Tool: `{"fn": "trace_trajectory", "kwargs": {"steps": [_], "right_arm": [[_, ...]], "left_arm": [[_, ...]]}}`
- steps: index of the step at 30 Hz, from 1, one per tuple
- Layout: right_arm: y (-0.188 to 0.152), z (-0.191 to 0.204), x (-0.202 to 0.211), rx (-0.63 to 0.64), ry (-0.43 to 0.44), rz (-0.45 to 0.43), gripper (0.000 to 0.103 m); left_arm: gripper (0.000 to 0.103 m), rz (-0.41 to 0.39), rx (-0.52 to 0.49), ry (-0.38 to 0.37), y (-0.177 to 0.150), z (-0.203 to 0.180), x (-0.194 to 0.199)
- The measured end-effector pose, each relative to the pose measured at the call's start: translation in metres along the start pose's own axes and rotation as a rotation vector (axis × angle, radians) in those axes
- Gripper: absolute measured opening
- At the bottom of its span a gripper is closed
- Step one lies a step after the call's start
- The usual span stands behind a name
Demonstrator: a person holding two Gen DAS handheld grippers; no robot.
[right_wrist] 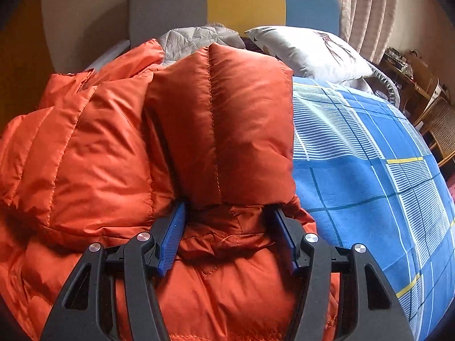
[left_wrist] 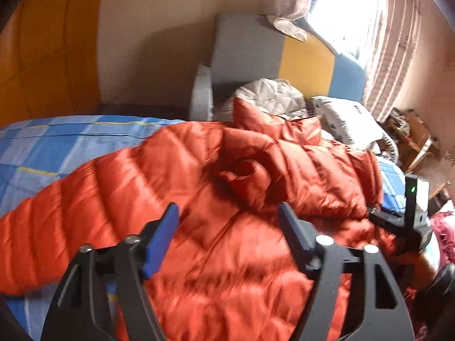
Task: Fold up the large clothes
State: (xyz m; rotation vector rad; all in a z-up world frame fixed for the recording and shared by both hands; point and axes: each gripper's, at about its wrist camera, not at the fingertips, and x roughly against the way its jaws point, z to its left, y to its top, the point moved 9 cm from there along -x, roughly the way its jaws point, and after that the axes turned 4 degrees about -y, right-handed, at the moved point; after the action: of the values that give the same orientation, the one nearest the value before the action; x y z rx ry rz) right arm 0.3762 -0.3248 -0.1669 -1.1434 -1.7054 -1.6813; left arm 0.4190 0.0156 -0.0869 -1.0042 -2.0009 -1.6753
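Note:
A puffy orange down jacket (left_wrist: 227, 255) lies spread over the blue checked bed cover (left_wrist: 57, 147). My left gripper (left_wrist: 229, 218) hovers just above its quilted body, open, with nothing pinched between the blue pads. In the right wrist view the jacket's hood (right_wrist: 227, 128) stands upright. Its bunched base sits between the pads of my right gripper (right_wrist: 229, 227), which is shut on it. The rest of the jacket (right_wrist: 85, 156) is heaped to the left of the hood. The right tool's black housing with a green light (left_wrist: 413, 199) shows at the jacket's right edge.
A grey quilted garment (right_wrist: 199, 37) and a white pillow (right_wrist: 307, 51) lie at the head of the bed, against a grey, yellow and blue headboard (right_wrist: 244, 2). Bare blue bed cover (right_wrist: 369, 184) stretches right of the jacket. A cane chair (right_wrist: 443, 130) and curtains (right_wrist: 366, 14) stand beyond.

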Motion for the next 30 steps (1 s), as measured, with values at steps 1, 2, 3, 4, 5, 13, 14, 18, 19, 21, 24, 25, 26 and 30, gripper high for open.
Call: {"fn": "trace_trajectory", "kwargs": {"steps": [1, 2, 3, 4, 5, 13, 14, 18, 19, 21, 24, 25, 26, 30], "right_arm": [[0.000, 0.000, 0.000, -0.002, 0.002, -0.002, 0.059], [0.000, 0.000, 0.000, -0.003, 0.003, -0.003, 0.059], [0.000, -0.001, 0.000, -0.004, 0.005, -0.004, 0.059], [-0.001, -0.001, 0.000, -0.005, 0.006, -0.006, 0.059], [0.000, -0.001, 0.000, -0.005, 0.006, -0.006, 0.059], [0.000, -0.002, 0.000, -0.009, 0.014, -0.011, 0.060], [0.000, -0.002, 0.000, -0.010, 0.016, -0.011, 0.060], [0.000, -0.002, 0.000, -0.013, 0.019, -0.012, 0.060], [0.001, -0.002, 0.000, -0.014, 0.020, -0.013, 0.060], [0.000, -0.002, 0.000, -0.014, 0.020, -0.013, 0.060], [0.001, -0.002, 0.000, -0.012, 0.018, -0.013, 0.060], [0.001, -0.002, 0.000, -0.012, 0.018, -0.014, 0.060], [0.001, -0.002, 0.000, -0.012, 0.018, -0.014, 0.060], [0.002, -0.003, -0.001, -0.010, 0.016, -0.014, 0.060]], "left_arm": [[0.063, 0.007, -0.002, -0.009, 0.005, -0.003, -0.007], [0.059, 0.014, -0.004, -0.015, 0.007, -0.005, -0.011], [0.052, 0.029, -0.014, -0.033, 0.011, -0.009, -0.020], [0.050, 0.035, -0.025, -0.040, 0.014, -0.013, -0.026], [0.048, 0.038, -0.033, -0.044, 0.017, -0.016, -0.032], [0.032, 0.124, -0.047, -0.079, 0.027, -0.029, -0.080], [0.024, 0.132, -0.047, -0.073, 0.027, -0.027, -0.083], [0.004, 0.118, -0.008, -0.071, 0.022, -0.019, -0.084], [0.004, 0.110, 0.008, -0.081, 0.019, -0.016, -0.082], [0.003, 0.093, 0.031, -0.072, 0.013, -0.009, -0.077], [0.003, 0.065, 0.086, -0.076, 0.003, 0.005, -0.068], [0.003, 0.058, 0.100, -0.080, -0.002, 0.008, -0.066], [0.003, 0.057, 0.107, -0.081, -0.006, 0.010, -0.066], [0.003, 0.076, 0.163, -0.086, -0.020, 0.019, -0.073]]}}
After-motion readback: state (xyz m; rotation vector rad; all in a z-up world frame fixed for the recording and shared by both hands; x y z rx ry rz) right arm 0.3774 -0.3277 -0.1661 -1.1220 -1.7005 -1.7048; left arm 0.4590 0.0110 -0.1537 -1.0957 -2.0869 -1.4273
